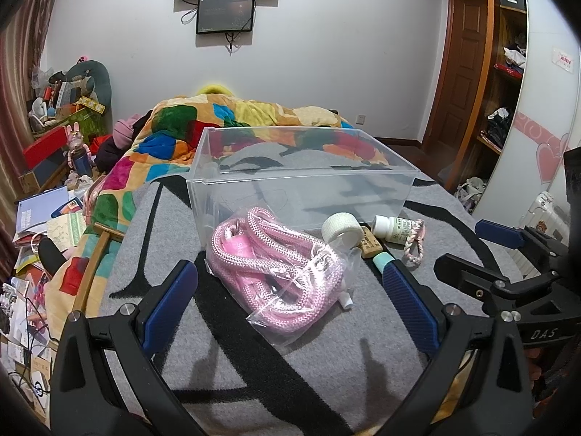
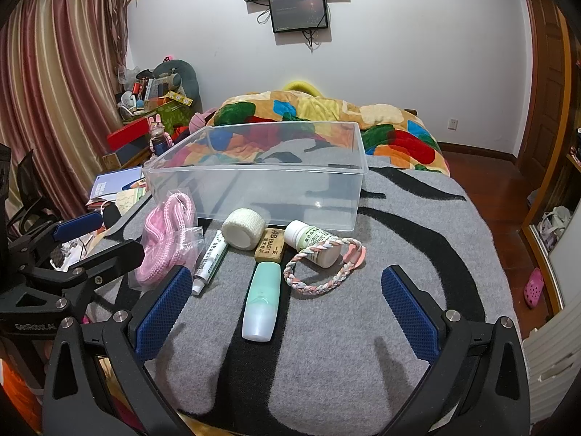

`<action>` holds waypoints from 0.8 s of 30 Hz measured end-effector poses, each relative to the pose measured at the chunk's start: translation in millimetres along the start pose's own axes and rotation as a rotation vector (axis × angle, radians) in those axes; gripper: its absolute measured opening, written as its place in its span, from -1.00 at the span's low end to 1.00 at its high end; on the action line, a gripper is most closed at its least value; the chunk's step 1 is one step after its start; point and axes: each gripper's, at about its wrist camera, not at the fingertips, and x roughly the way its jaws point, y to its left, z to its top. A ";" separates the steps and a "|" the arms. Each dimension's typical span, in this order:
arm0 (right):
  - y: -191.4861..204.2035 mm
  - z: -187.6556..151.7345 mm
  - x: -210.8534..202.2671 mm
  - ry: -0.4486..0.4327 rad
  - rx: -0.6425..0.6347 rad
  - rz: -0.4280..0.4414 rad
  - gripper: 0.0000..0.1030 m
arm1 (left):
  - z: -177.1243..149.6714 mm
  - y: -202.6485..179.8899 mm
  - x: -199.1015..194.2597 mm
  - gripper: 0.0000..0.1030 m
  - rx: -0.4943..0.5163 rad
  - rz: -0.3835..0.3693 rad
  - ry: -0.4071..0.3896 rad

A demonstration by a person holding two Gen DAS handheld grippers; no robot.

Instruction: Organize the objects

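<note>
On the blanket in front of me the clear bin sits at the far side. Near its front wall, the items run in a loose row. Farthest left is the bagged rope, then the tube, then the bandage roll. Right of the roll lies the eraser block, touching it, and right again the pill bottle, lying across the braided band. Nearer me, before the eraser, lies the small bottle. My left tongs straddle the rope bag; my right tongs straddle the small bottle.
</note>
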 end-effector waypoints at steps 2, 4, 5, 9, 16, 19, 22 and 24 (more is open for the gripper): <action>-0.1 -0.2 0.0 0.000 0.000 -0.002 1.00 | 1.7 0.4 1.5 1.00 -0.002 0.000 0.012; -0.9 -0.4 0.5 -0.001 0.001 -0.008 1.00 | 5.3 2.0 5.5 1.00 -0.009 -0.004 0.034; -1.6 -0.2 0.8 0.000 0.004 -0.014 1.00 | 7.6 2.7 7.6 1.00 -0.014 -0.002 0.043; -8.5 0.8 7.3 0.005 0.012 -0.046 1.00 | 20.0 2.1 19.8 1.00 -0.008 0.032 0.058; -27.0 5.1 34.8 0.061 0.033 -0.084 1.00 | 27.0 -8.6 56.6 1.00 0.032 0.066 0.124; -36.9 2.3 49.0 0.110 0.074 -0.062 0.98 | 15.4 -0.9 59.7 1.00 0.042 0.093 0.139; -46.5 -2.5 59.3 0.142 0.099 -0.063 0.83 | 1.4 16.6 55.6 1.00 0.004 0.060 0.179; -54.2 -5.1 63.4 0.161 0.125 -0.059 0.61 | -8.5 29.0 49.4 1.00 -0.017 0.053 0.193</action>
